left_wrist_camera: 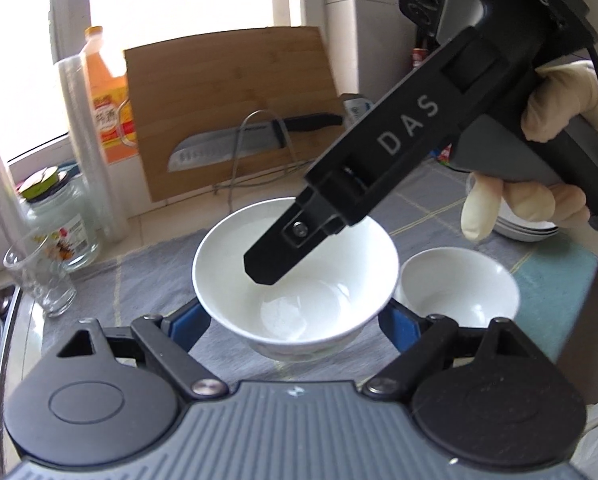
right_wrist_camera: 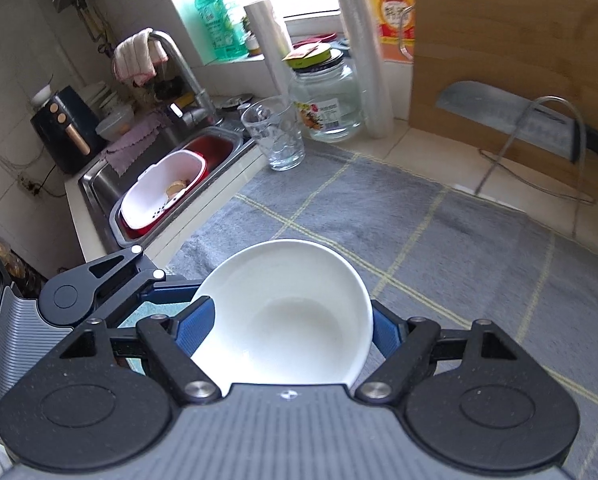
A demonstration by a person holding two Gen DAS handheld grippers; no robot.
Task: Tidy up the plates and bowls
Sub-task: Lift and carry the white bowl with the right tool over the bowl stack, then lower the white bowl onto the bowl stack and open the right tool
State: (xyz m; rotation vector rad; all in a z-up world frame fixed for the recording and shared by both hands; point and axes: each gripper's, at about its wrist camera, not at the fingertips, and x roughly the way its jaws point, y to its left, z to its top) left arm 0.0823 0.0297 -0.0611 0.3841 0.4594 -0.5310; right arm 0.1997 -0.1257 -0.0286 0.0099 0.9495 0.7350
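A white bowl (left_wrist_camera: 291,292) sits between the blue pads of my left gripper (left_wrist_camera: 295,320), which is shut on it just above the grey checked cloth (left_wrist_camera: 147,276). My right gripper (left_wrist_camera: 261,268) comes in from the upper right in a gloved hand (left_wrist_camera: 555,108), one black finger over that bowl's inside. In the right wrist view, a tilted white bowl (right_wrist_camera: 283,312) is clamped between my right gripper's (right_wrist_camera: 289,330) pads. I cannot tell whether it is the same bowl. A left gripper finger (right_wrist_camera: 171,292) reaches its left rim. A smaller white bowl (left_wrist_camera: 459,284) stands on the cloth.
A stack of white plates (left_wrist_camera: 527,230) lies at the right. A knife (left_wrist_camera: 235,140) on a wire rack leans on a bamboo board (left_wrist_camera: 227,80). A glass cup (right_wrist_camera: 275,136), jar (right_wrist_camera: 331,100) and orange bottle (left_wrist_camera: 107,92) line the back. A sink (right_wrist_camera: 99,188) holds a white colander (right_wrist_camera: 163,192).
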